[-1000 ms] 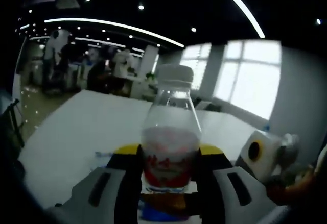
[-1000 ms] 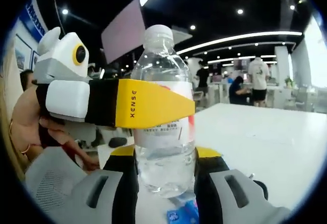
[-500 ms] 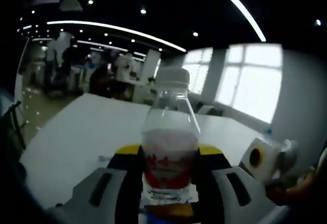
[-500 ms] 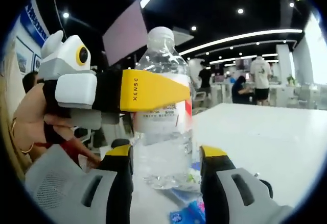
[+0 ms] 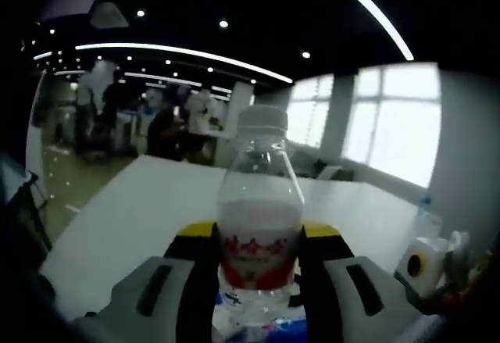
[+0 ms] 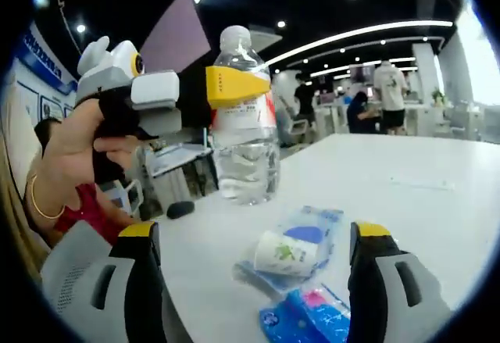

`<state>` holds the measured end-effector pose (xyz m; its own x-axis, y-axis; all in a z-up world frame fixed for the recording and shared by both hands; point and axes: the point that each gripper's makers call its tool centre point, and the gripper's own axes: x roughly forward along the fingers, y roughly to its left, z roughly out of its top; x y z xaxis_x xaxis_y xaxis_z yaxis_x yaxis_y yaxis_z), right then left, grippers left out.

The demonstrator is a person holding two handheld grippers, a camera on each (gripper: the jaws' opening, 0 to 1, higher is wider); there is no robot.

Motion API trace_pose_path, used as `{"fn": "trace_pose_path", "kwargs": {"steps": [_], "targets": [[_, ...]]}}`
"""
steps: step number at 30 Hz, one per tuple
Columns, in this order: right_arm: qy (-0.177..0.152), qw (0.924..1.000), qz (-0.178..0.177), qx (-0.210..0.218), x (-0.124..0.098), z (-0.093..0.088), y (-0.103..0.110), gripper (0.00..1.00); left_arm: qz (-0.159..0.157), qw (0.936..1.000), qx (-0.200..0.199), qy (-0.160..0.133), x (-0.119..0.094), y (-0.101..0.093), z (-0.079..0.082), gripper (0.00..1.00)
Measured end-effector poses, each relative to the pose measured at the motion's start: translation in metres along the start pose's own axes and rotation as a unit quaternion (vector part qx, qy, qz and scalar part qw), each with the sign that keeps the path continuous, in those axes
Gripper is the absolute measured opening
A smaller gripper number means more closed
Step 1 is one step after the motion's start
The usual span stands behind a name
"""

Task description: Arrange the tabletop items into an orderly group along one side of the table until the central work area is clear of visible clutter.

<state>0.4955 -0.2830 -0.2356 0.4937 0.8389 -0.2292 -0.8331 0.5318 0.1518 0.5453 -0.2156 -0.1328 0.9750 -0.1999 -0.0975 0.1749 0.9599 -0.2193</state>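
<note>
A clear water bottle with a white cap and a red-and-white label stands between the yellow-tipped jaws of my left gripper, which is shut on it. In the right gripper view the same bottle has its base at the white table, with the left gripper clamped across its label and a person's hand holding that gripper. My right gripper is open, a short way back from the bottle, with nothing between its fingers.
A clear packet with a blue-and-white item and a blue packet lie on the table between the right jaws. A small black object sits left of the bottle. The right gripper appears low right in the left gripper view. People stand far behind.
My right gripper has opened, let go of the bottle and drawn back from it. The left gripper stays shut on the bottle.
</note>
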Motion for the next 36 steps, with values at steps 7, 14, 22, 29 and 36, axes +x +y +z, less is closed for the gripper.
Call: {"fn": "trace_pose_path", "kwargs": {"steps": [7, 14, 22, 29, 36], "targets": [[-0.006, 0.9988, -0.016, 0.046, -0.004, -0.004, -0.019, 0.99, 0.040, 0.9988, 0.029, -0.002, 0.025, 0.043, -0.001, 0.36], [-0.010, 0.9963, -0.031, 0.079, -0.009, -0.007, -0.038, 0.99, 0.067, 0.9966, 0.047, 0.010, 0.053, 0.076, -0.011, 0.36], [0.014, 0.9959, -0.046, 0.077, -0.010, -0.022, -0.053, 0.99, 0.078, 0.9957, 0.047, 0.021, 0.083, 0.112, -0.024, 0.36], [0.030, 0.9938, -0.034, 0.102, -0.006, -0.035, -0.052, 0.99, 0.085, 0.9949, 0.050, 0.022, 0.110, 0.139, -0.034, 0.36], [0.039, 0.9940, -0.044, 0.092, -0.008, -0.041, -0.058, 0.95, 0.089, 0.9949, 0.038, 0.027, 0.131, 0.159, -0.051, 0.36]]}}
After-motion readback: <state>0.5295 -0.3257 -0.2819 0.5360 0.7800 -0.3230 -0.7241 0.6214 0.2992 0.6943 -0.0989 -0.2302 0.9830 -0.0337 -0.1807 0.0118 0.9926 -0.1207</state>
